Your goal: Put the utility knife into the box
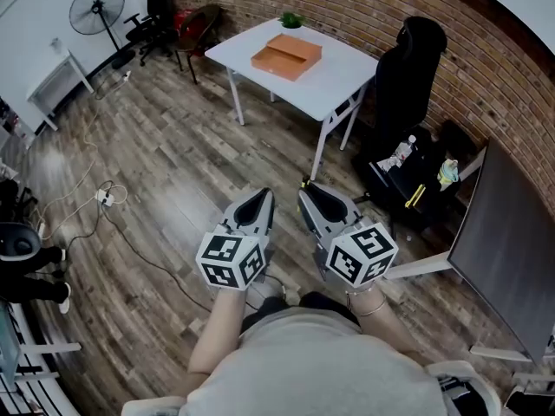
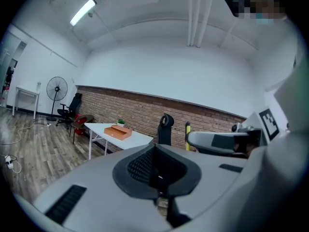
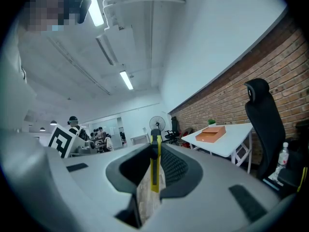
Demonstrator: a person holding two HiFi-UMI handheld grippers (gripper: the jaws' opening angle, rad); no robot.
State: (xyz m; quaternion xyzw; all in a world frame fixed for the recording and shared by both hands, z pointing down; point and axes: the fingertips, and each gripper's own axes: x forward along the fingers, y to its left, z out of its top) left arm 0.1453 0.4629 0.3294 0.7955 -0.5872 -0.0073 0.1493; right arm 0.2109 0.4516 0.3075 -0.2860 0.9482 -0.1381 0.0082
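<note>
An orange box [image 1: 286, 56] lies open on the white table [image 1: 334, 81] across the room; it also shows in the left gripper view [image 2: 118, 132] and the right gripper view [image 3: 212, 134]. I hold both grippers close to my body, far from the table. My right gripper [image 3: 154, 166] is shut on a yellow and black utility knife [image 3: 155, 161], which stands upright between the pads. Its tip peeks out in the head view [image 1: 305, 183]. My left gripper [image 2: 157, 173] is shut with nothing in it, and hangs beside the right gripper [image 1: 325, 204].
A black office chair [image 1: 408, 68] stands at the table's right end by the brick wall. A low seat with bottles [image 1: 406, 173] and a dark panel [image 1: 507, 250] are to my right. A cable with a power strip [image 1: 106, 196] lies on the wooden floor to the left, and a fan [image 1: 97, 9] stands far left.
</note>
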